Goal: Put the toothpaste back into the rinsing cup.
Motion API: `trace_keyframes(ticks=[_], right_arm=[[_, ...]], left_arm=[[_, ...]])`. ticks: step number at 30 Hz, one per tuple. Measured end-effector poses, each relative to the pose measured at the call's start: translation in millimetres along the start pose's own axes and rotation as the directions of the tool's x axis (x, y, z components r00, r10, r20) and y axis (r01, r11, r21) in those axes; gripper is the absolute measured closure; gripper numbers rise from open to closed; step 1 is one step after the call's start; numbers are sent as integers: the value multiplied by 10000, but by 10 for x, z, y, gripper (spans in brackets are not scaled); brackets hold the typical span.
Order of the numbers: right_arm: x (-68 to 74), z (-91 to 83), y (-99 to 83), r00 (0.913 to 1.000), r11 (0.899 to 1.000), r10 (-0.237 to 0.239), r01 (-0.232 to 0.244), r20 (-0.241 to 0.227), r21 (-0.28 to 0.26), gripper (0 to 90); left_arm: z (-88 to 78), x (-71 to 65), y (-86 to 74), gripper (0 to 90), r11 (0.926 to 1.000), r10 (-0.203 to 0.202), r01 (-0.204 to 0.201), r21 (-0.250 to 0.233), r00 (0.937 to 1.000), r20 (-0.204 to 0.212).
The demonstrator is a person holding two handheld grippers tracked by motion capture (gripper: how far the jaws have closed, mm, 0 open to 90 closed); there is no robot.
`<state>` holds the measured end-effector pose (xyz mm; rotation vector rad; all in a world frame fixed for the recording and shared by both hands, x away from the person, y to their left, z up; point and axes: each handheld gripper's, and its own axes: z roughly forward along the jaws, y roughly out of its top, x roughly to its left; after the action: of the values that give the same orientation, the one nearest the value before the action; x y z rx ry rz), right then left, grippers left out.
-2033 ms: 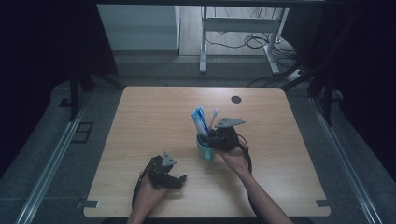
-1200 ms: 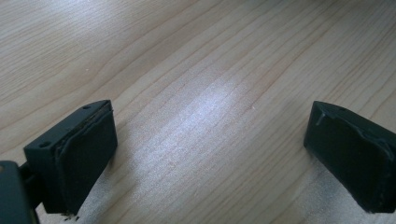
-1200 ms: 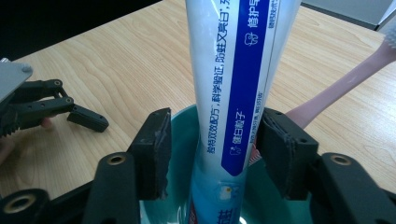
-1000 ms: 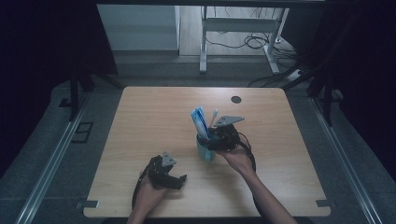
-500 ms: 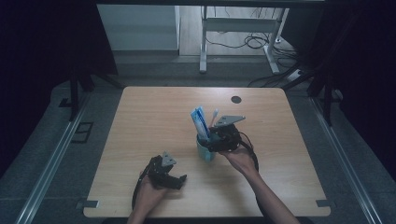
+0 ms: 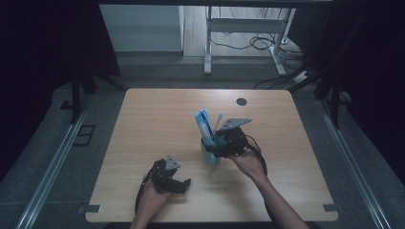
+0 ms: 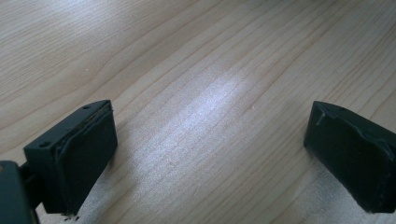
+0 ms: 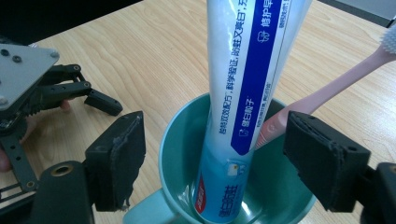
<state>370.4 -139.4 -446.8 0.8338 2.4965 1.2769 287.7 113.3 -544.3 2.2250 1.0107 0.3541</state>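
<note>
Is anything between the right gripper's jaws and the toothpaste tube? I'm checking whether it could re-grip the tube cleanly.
Nothing separates them. The right gripper, whose jaws have just been opening, straddles the toothpaste tube in the green cup. A pink toothbrush leans beside the tube, close to one jaw, and might get caught.

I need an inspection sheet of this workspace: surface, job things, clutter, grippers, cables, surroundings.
Surface: wooden table, a dark round spot near the far edge.
Job's things: teal cup holding an upright toothpaste tube and a leaning pink toothbrush.
Clutter: nothing seen.
Grippers: right gripper at the cup, jaws just opened, pads apart from the tube and brush; left gripper open over bare wood.
Cables: one trails from the right gripper; more on the floor.
Surroundings: metal desk frame behind, dark curtains at both sides.
</note>
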Motion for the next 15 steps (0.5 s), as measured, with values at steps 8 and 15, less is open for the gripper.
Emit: trace_keyframes(ticks=[8, 15], right_arm=[[33, -43, 2, 9996, 9995, -283, 282, 56, 109, 149], [50, -98, 1, 9995, 9994, -318, 317, 3, 169, 137]], left_arm=[[2, -2, 0, 27, 10000, -26, 26, -22, 10000, -6], [2, -2, 0, 27, 10000, -32, 32, -27, 10000, -6]])
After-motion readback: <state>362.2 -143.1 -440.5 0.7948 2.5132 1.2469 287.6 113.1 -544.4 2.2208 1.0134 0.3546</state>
